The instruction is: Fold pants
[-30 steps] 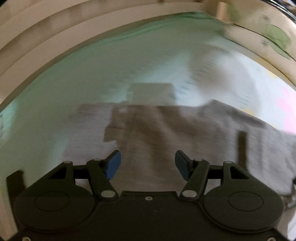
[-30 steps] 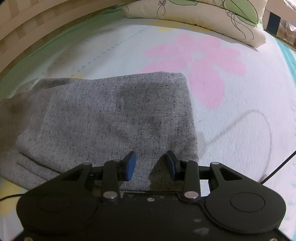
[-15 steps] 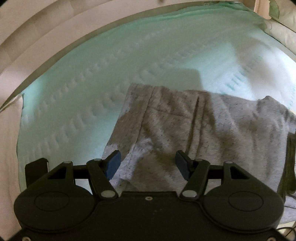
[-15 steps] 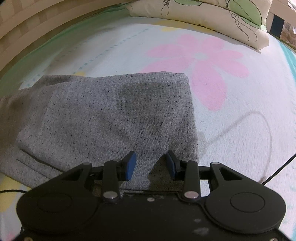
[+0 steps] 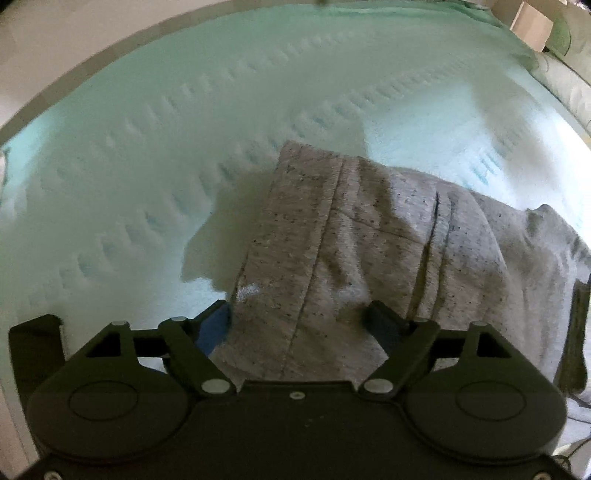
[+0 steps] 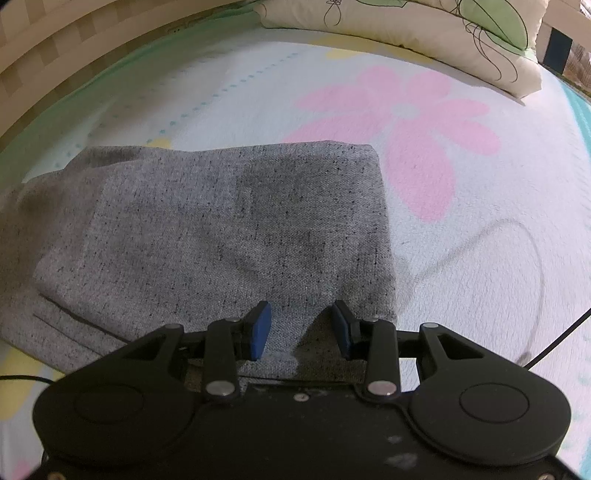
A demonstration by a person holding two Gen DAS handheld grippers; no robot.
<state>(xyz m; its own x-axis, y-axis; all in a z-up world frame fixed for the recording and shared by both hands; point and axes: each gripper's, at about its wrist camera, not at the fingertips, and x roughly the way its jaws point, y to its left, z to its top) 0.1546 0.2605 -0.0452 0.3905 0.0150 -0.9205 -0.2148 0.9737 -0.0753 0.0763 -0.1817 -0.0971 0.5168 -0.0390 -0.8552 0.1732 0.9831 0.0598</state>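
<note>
Pale green bedding is spreading out under the grey pants, which are lying folded on the bed. Nearer the pillow, the sheet is showing a pink flower print just beside the pants. Left claw is gaping wide — bunched fabric is sitting between its fingers. Right claw is standing narrowly apart over the cloth edge — not clamping it.

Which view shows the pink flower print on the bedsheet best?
The right wrist view: the whole pink flower print lies clear on the bedsheet, beside the grey pants. The left wrist view shows none of it, only plain green sheet and pants.
</note>
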